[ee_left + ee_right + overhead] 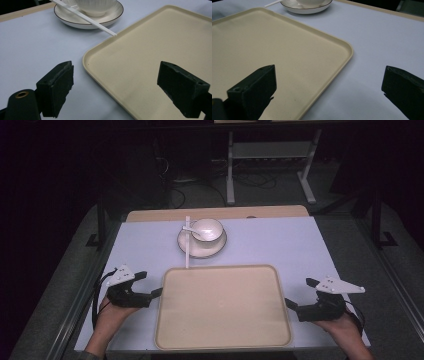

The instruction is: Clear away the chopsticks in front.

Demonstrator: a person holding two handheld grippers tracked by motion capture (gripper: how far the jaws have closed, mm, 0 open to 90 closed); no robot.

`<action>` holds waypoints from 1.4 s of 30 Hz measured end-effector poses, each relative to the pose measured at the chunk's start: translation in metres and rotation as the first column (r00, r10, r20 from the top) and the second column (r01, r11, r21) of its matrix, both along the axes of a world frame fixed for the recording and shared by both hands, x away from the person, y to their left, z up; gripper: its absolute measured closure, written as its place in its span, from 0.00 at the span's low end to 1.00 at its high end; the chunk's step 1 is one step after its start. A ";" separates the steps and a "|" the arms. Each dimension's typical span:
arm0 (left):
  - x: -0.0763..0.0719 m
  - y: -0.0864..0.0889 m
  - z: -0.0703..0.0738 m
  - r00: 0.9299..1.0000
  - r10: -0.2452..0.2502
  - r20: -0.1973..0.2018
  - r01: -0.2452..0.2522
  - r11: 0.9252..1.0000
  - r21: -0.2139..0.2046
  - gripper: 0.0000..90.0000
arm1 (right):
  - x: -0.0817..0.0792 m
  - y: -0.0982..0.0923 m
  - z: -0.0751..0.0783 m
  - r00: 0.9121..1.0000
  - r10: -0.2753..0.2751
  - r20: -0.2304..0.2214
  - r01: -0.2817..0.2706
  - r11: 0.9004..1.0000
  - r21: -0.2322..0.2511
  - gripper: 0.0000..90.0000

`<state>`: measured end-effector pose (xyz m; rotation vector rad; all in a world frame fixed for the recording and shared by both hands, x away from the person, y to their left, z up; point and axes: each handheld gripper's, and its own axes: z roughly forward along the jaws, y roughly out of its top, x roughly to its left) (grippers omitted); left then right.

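The left hand-held gripper [156, 292] stood spread at the tray's [222, 307] nine o'clock edge, one jaw over the rim and one over the table [280, 245], holding nothing. The right hand-held gripper [289, 303] was likewise spread at the three o'clock edge, straddling the rim. The tray lay flat on the near half of the table. At its twelve o'clock sat a saucer [202, 243] bearing a bowl [207, 229], with a white stick [187, 242] lying across the saucer and reaching the tray's far rim.

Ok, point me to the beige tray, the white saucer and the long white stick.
Beige plastic tray [222, 307]: high view, bare middle of its floor.
White dark-rimmed saucer [65, 18]: left gripper view, its near-left rim.
Long white stick [87, 19]: left gripper view, mid-shaft, over the saucer.
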<state>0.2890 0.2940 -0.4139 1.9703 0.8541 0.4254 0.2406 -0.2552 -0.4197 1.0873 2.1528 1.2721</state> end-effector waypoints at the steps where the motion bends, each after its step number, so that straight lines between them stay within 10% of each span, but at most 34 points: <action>1: 0.001 0.000 0.000 1.000 0.001 0.000 -0.001 1.000 -0.001 0.14 | 0.000 0.000 0.000 1.000 0.000 0.000 0.000 1.000 0.000 0.00; 42: 0.050 -0.024 0.012 0.999 0.021 0.034 -0.022 1.000 0.005 0.16 | 0.000 0.000 0.000 1.000 -0.003 -0.004 0.003 1.000 -0.007 0.00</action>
